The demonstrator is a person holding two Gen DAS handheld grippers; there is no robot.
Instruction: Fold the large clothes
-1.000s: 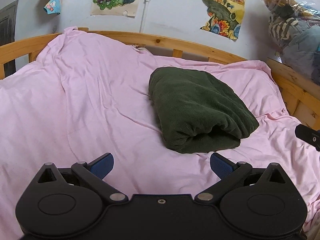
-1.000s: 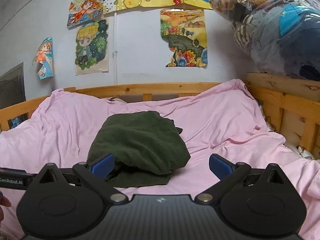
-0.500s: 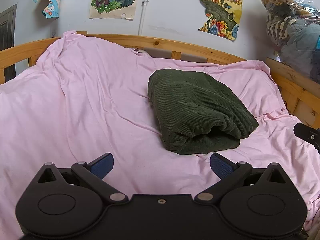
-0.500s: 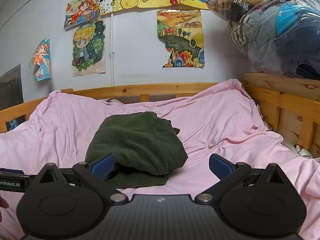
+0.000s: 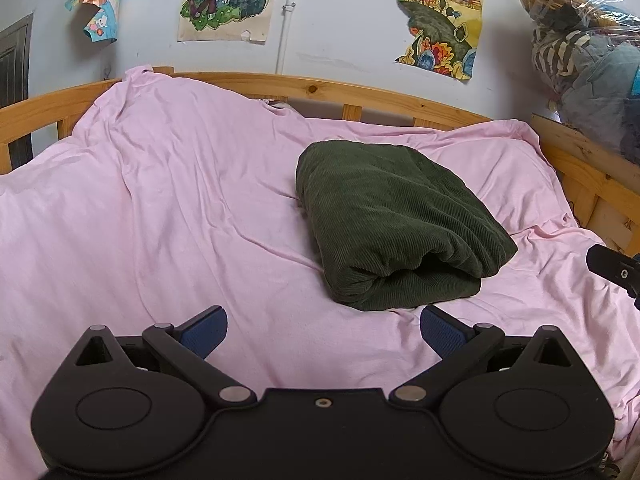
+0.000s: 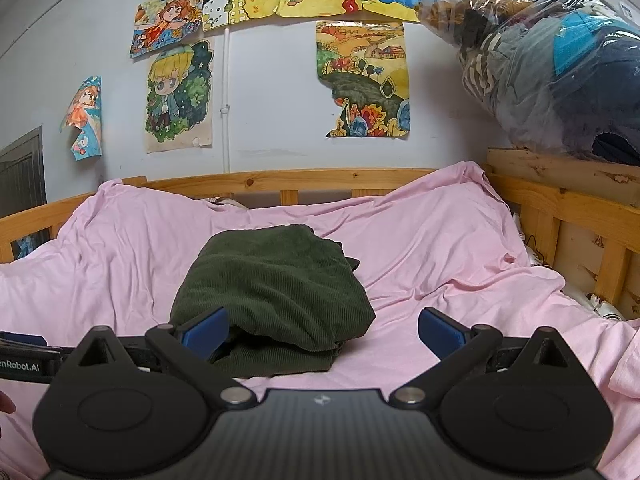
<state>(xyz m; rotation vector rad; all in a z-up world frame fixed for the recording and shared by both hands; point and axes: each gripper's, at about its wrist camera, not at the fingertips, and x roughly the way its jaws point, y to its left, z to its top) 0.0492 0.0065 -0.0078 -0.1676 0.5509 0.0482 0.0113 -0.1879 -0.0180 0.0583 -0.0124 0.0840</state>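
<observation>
Both our views now tilted slightly lower than before, folded dark green corduroy garment (image 5: 394,222) unmoved on pink bedsheet (image 5: 160,216), left gripper (image 5: 323,326) and right gripper (image 6: 323,326) spread wide and empty, "enRobot.AI" label (image 6: 20,367) readable.

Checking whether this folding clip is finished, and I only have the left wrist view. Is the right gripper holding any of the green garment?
Observer: No. The right wrist view shows the right gripper with its jaws wide open and nothing clamped between them. The green garment lies folded on the pink sheet.
Operator: Does the far side of the bundle look tidy?
Observer: Not quite. From the right wrist view, a small flap of cloth pokes out at the garment's far right corner.
</observation>
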